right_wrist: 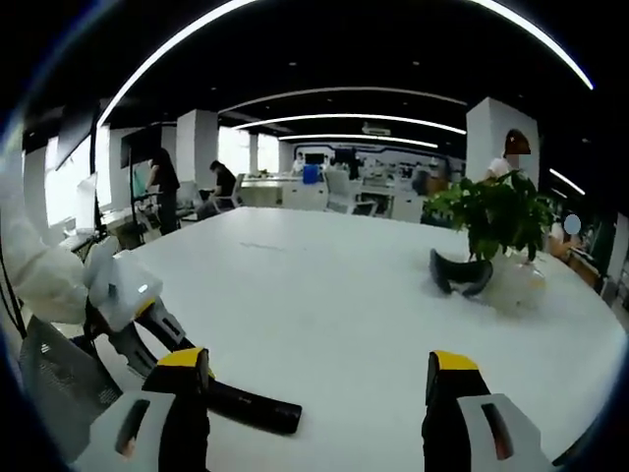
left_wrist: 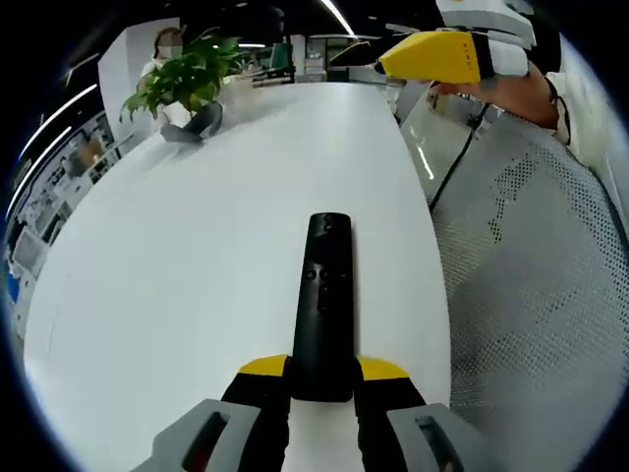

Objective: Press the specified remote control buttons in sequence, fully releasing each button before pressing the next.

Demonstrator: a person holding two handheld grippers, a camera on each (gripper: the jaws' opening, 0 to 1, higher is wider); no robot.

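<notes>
A: Where are we with the button sequence?

B: Early, by my reading. The left gripper (left_wrist: 321, 385) is clamped on the near end of the black remote (left_wrist: 325, 295), holding it out toward twelve o'clock over the white table (left_wrist: 177, 285). No jaw is on a button, so the presses look to be ahead of us.

A: And the other one?

B: The right gripper (right_wrist: 319, 379) hangs with its yellow-tipped jaws spread wide, gripping nothing. In the right gripper view the remote sits down at seven o'clock, just inside the left jaw. A potted plant (right_wrist: 496, 221) stands off at two o'clock, well clear.
</notes>
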